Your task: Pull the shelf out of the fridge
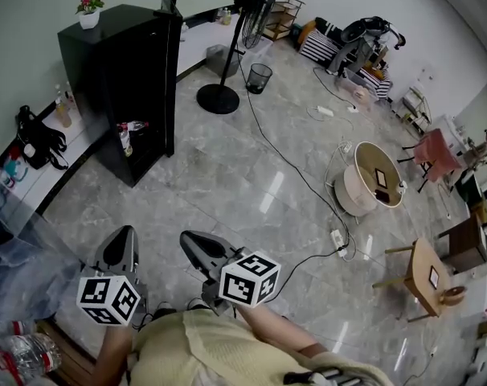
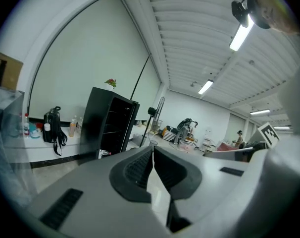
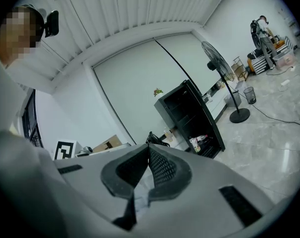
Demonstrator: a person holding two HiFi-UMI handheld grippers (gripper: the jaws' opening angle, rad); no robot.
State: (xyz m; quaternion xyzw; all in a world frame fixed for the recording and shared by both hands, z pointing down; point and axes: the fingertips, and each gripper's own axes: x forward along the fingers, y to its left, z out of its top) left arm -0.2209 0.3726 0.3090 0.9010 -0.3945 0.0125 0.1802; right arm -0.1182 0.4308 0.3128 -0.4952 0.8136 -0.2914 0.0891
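Grey marble-patterned floor tiles point(image 1: 227, 175) fill most of the head view, with cables trailing across them. At the upper left of that frame stands a tall black fridge point(image 1: 107, 71). Its door is swung open, and a small white pot of pink flowers point(image 1: 88, 12) sits on top. The fridge's dark shelves point(image 2: 113, 131) are all inside the cabinet, visible through the open front in both gripper views. Some red-and-white packaged items point(image 1: 129, 131) lie low in the interior. To the right of the fridge is a black pedestal fan point(image 1: 218, 99), with a black mesh wastebasket point(image 1: 259, 77) near its base. A long white worktop point(image 2: 38, 148) runs along the wall left of the fridge, carrying bottles and a black bag point(image 1: 38, 139).

At the bottom of the head view the left gripper point(image 1: 123, 232) and the right gripper point(image 1: 187, 238) are side by side, well apart from the fridge, which shows beyond them in each gripper view. The fingers of both grippers are pressed together with nothing between them.
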